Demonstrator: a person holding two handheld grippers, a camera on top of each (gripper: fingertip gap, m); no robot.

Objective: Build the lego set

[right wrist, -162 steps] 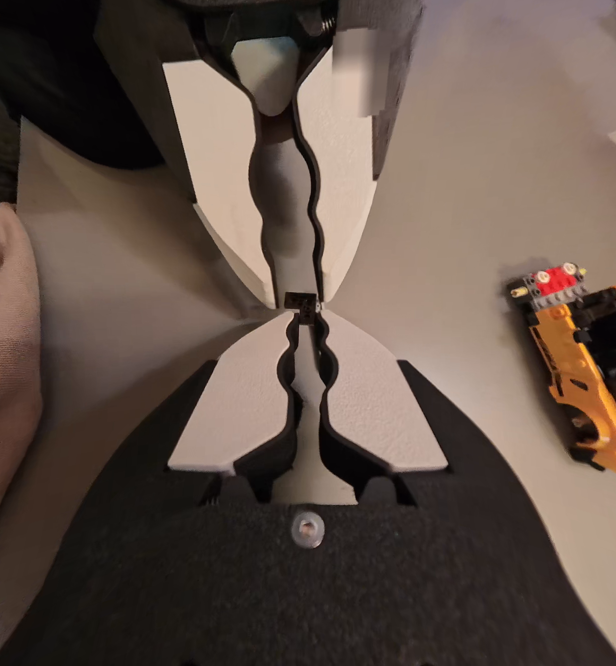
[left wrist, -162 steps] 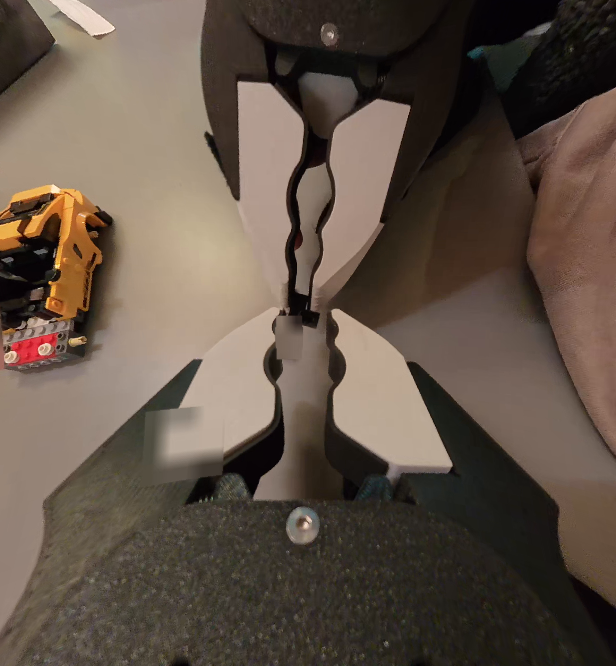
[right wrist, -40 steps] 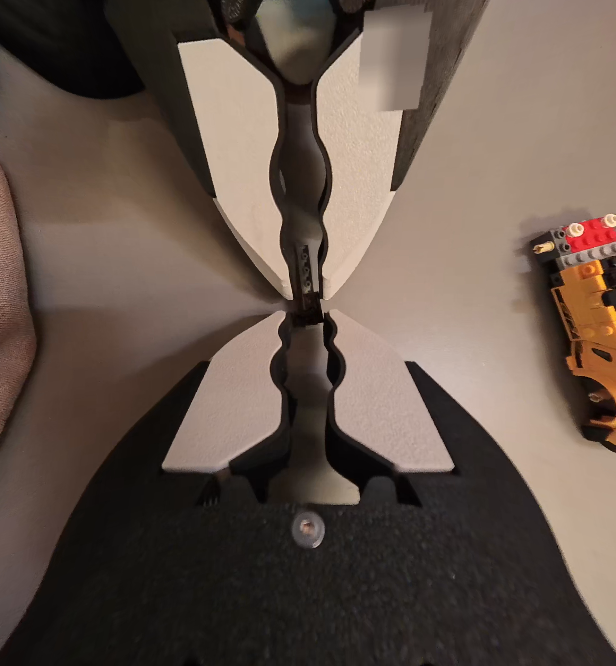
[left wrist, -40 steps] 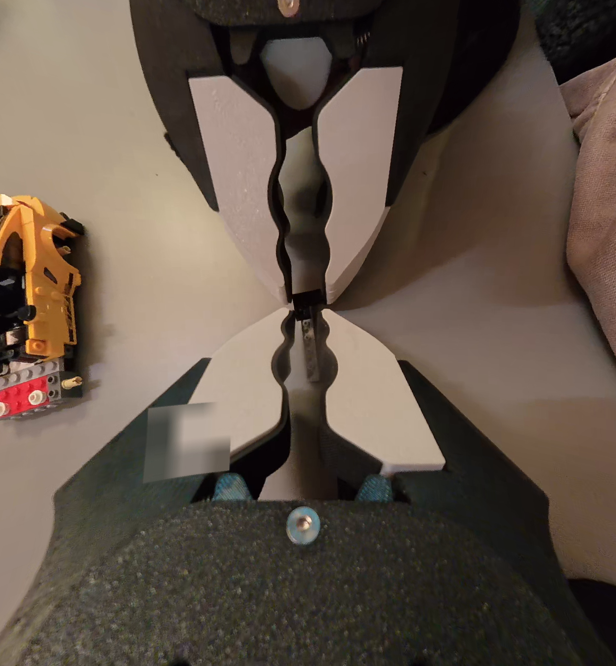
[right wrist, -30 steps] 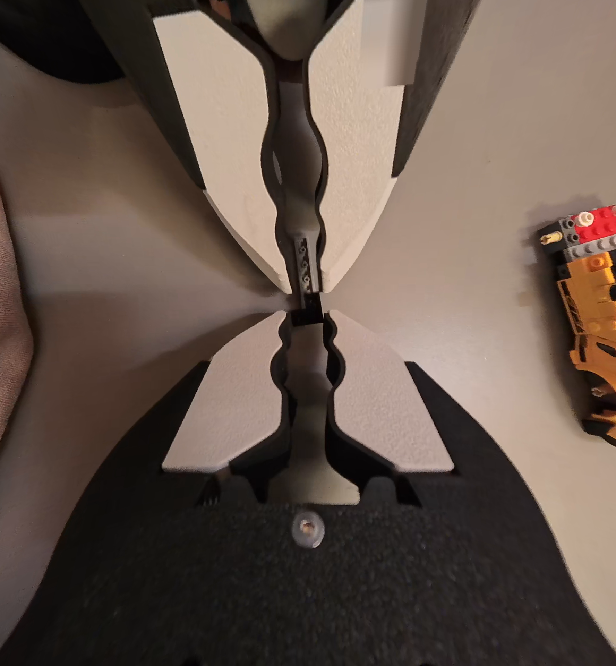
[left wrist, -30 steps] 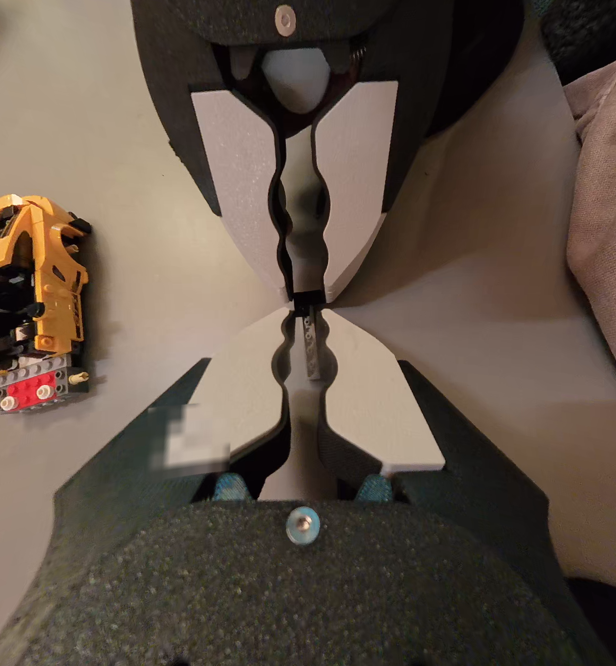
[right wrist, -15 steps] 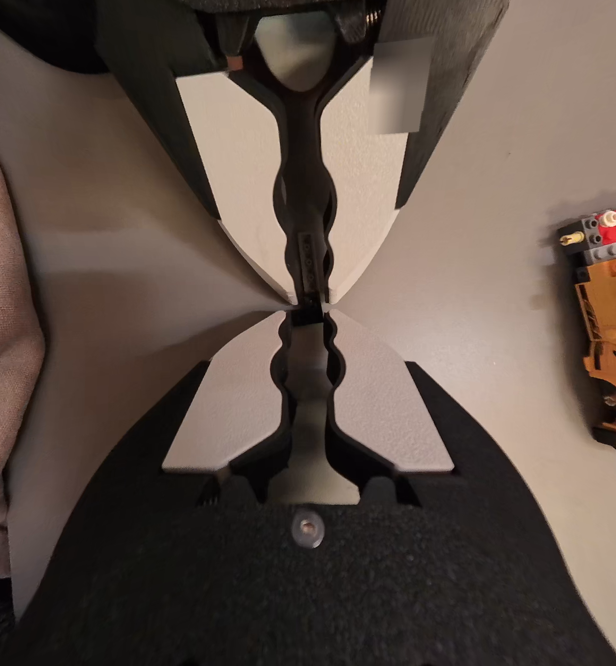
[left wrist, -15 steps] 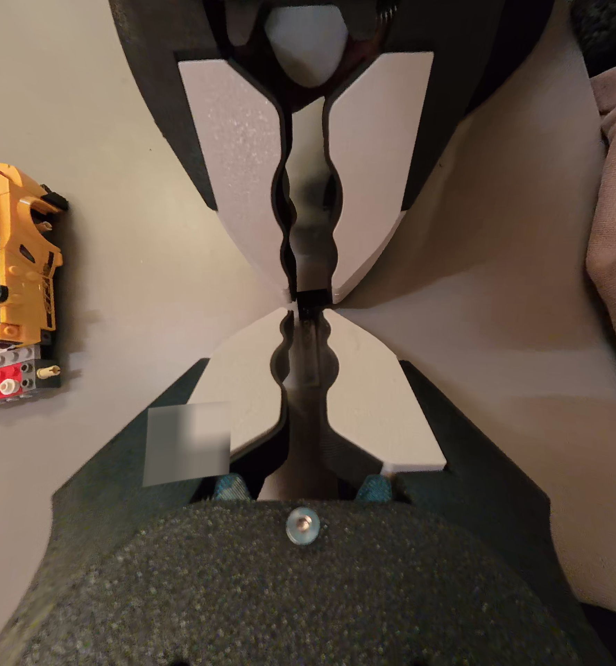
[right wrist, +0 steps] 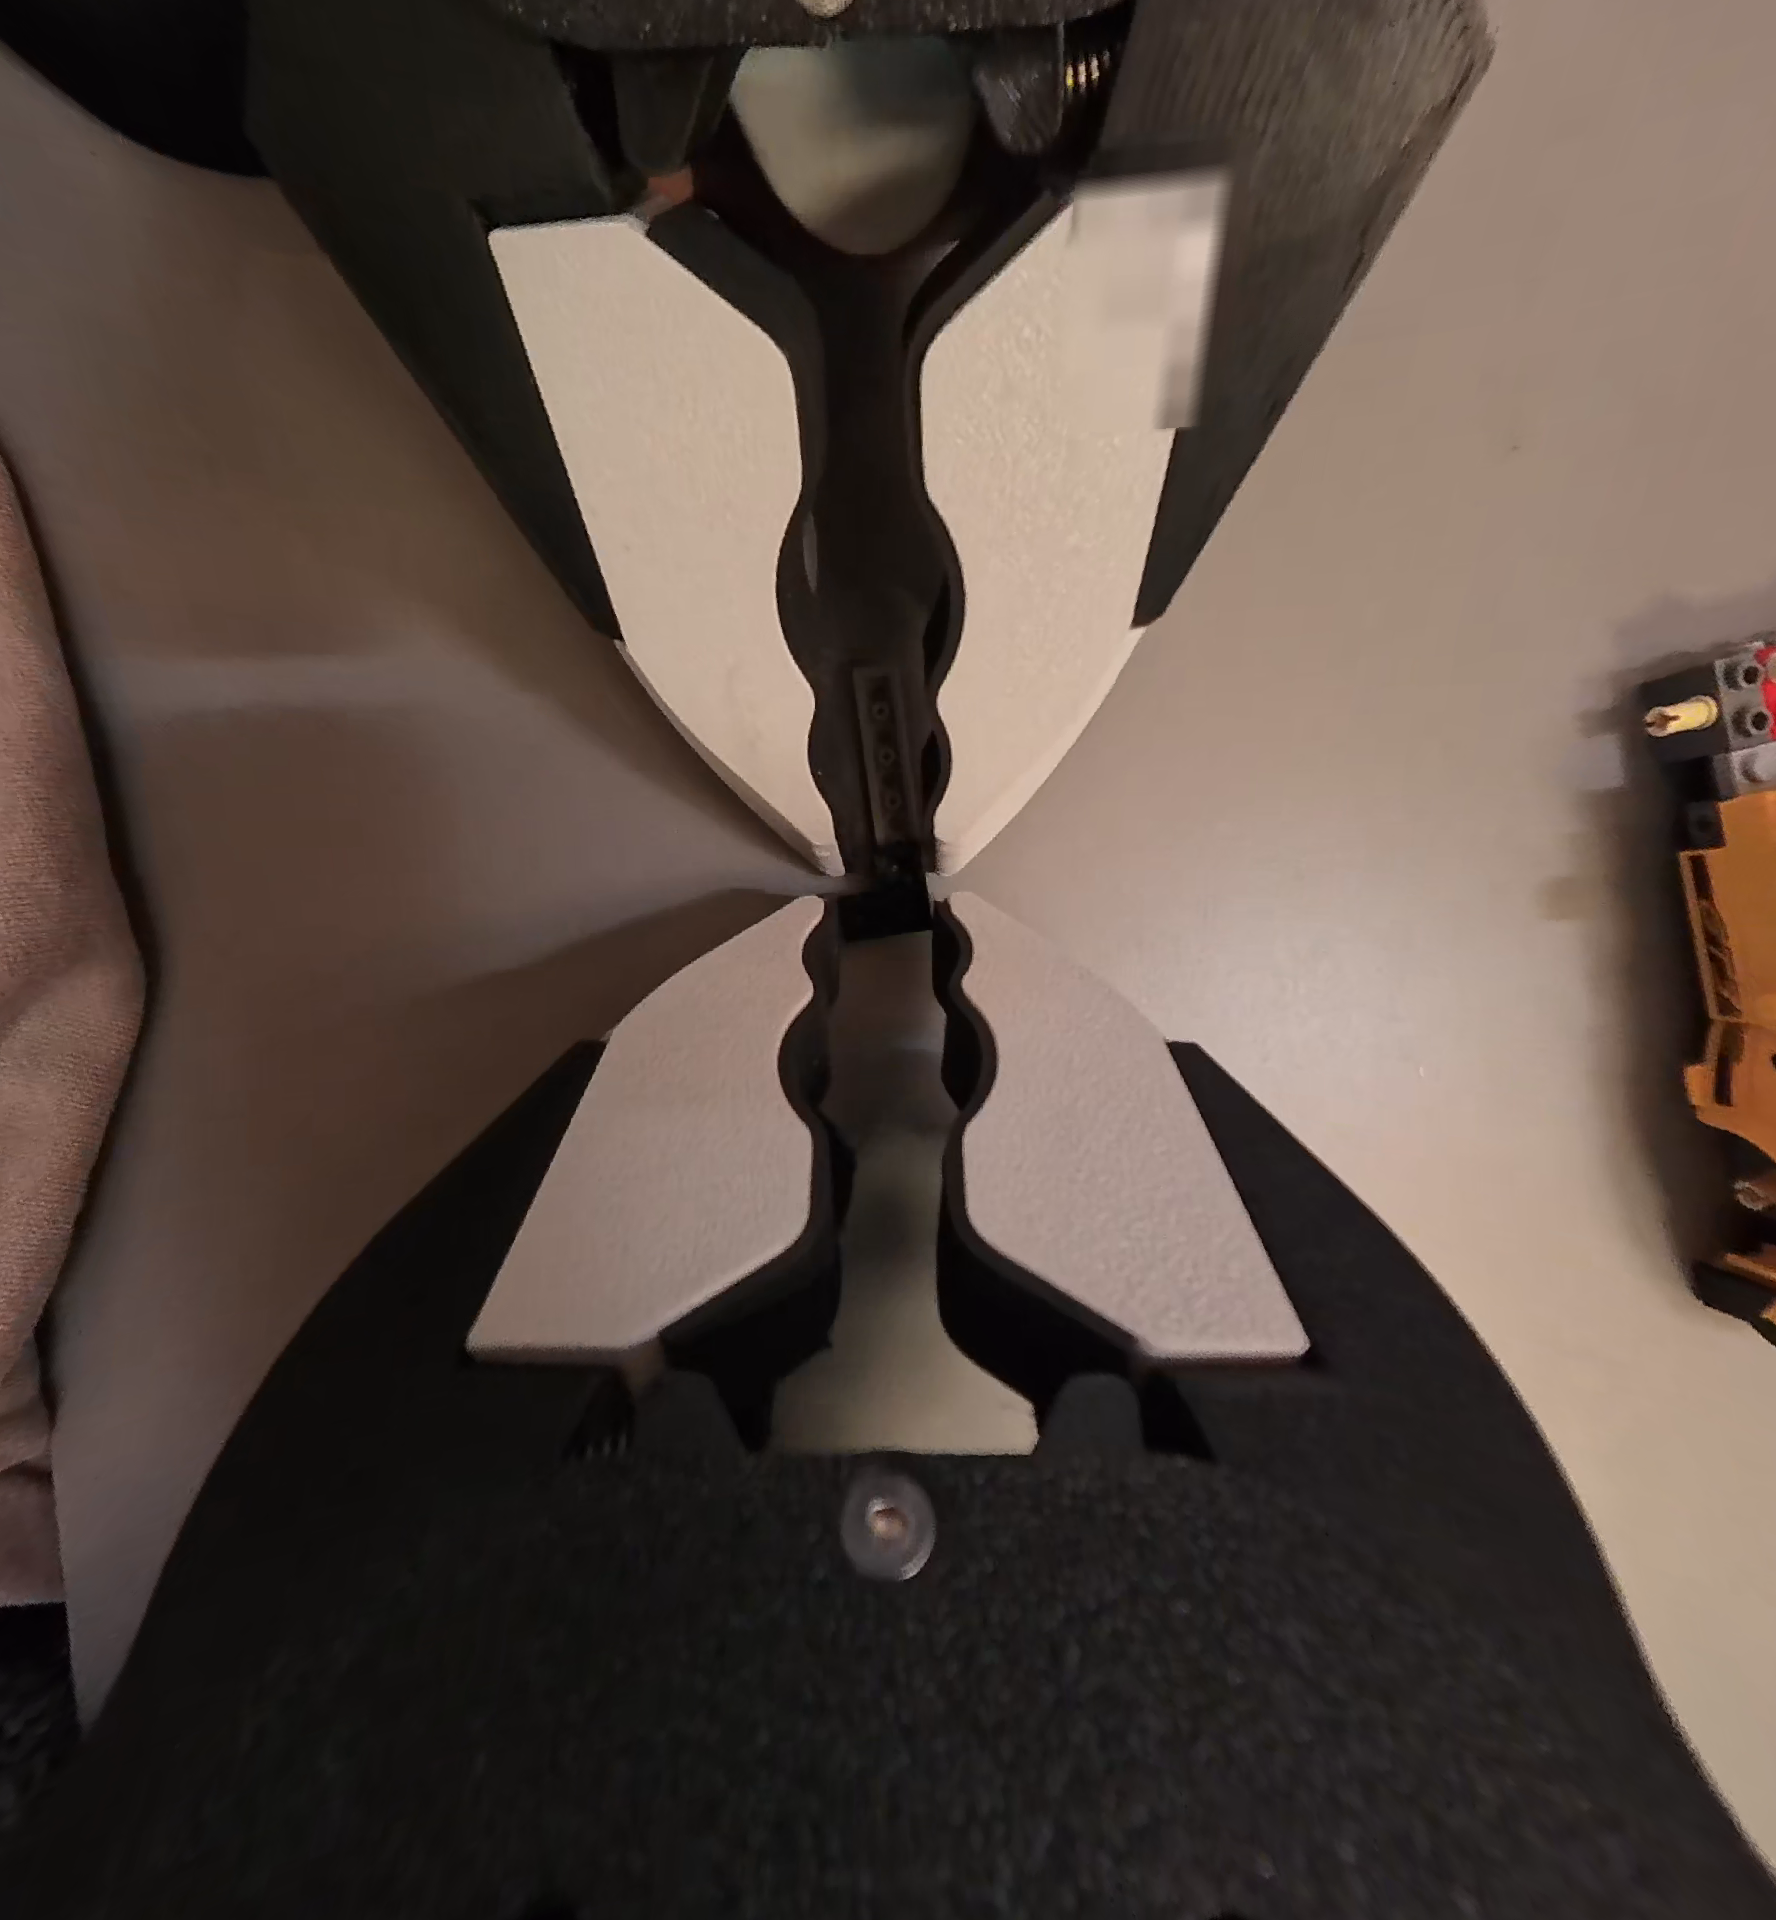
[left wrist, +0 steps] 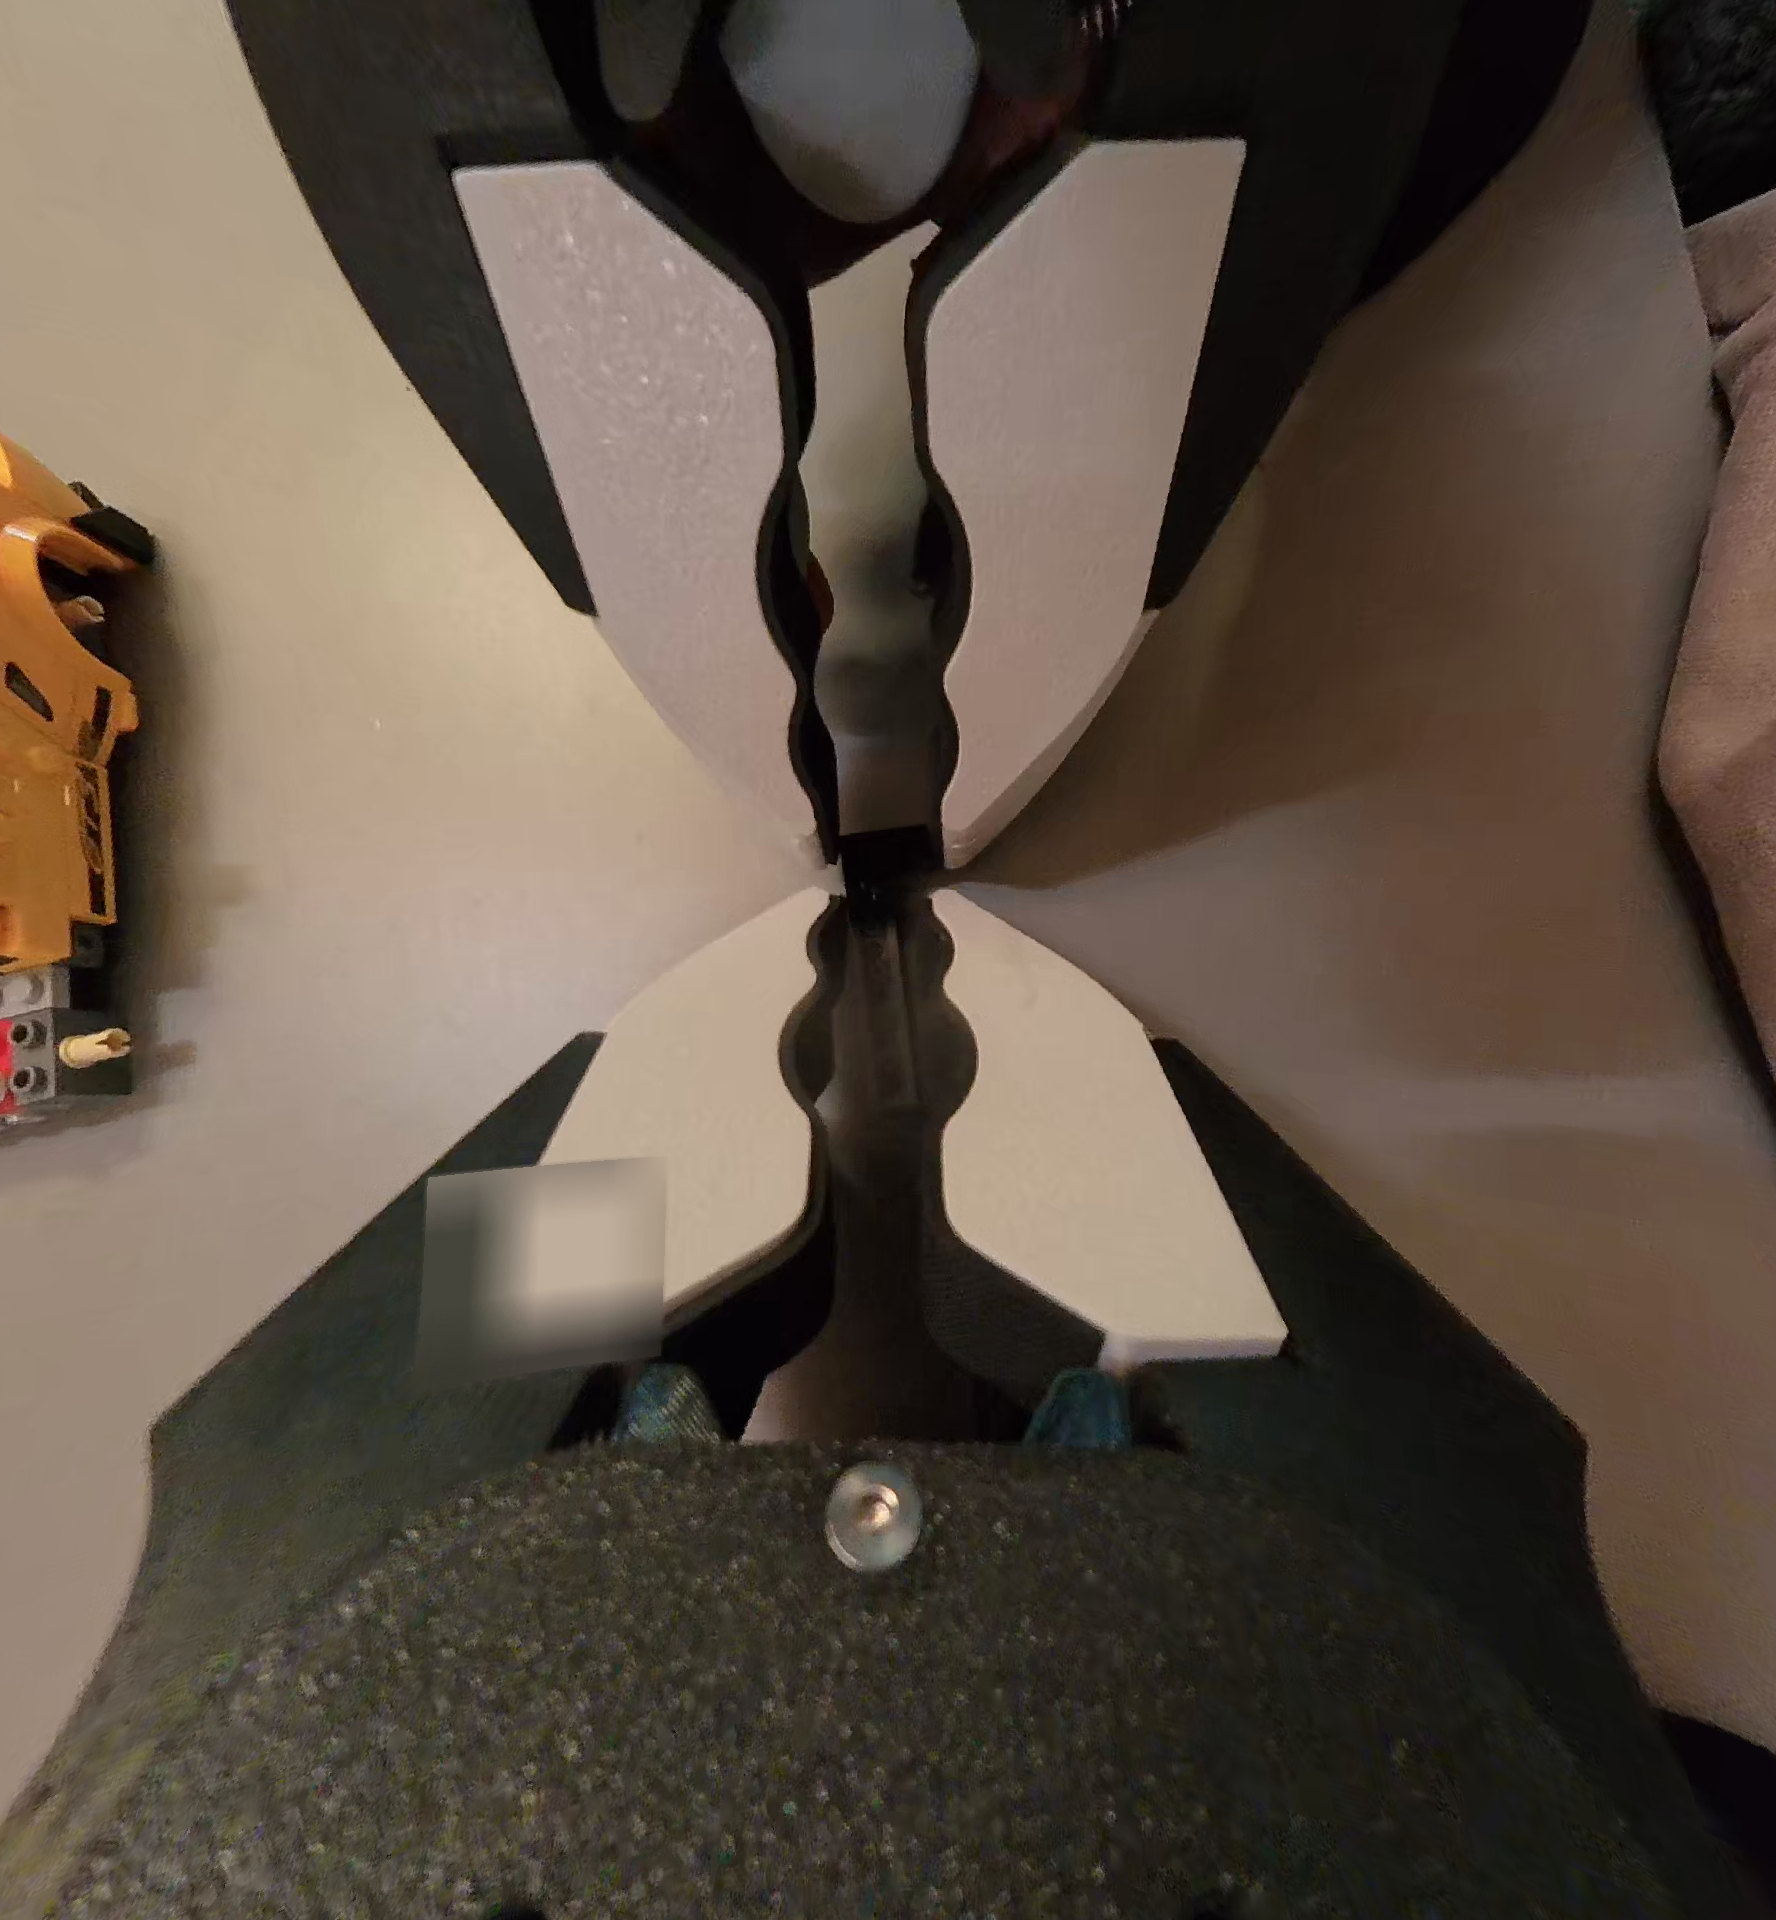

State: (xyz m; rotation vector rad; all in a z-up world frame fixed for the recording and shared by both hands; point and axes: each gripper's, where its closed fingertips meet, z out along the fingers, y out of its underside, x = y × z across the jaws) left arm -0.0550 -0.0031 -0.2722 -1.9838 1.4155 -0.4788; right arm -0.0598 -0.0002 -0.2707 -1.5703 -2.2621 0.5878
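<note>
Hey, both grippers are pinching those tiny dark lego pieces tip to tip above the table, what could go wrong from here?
1. The left gripper holds the thin dark strip only near its tips, so a push might twist it or pop it out.
2. The right gripper clamps a very small black piece; if it slips, it could drop to the table.
3. The fingertips nearly meet, so they may bump before the parts seat.

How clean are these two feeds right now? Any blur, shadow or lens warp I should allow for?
Left wrist view: sharp at the left claw, warm dim light, soft shadows fanning over the table; the long dark piece sits in shade. Right wrist view: softer, the yellow car smeared at the edge, the small black brick readable. Both bend outward like wide-angle lenses.
</note>
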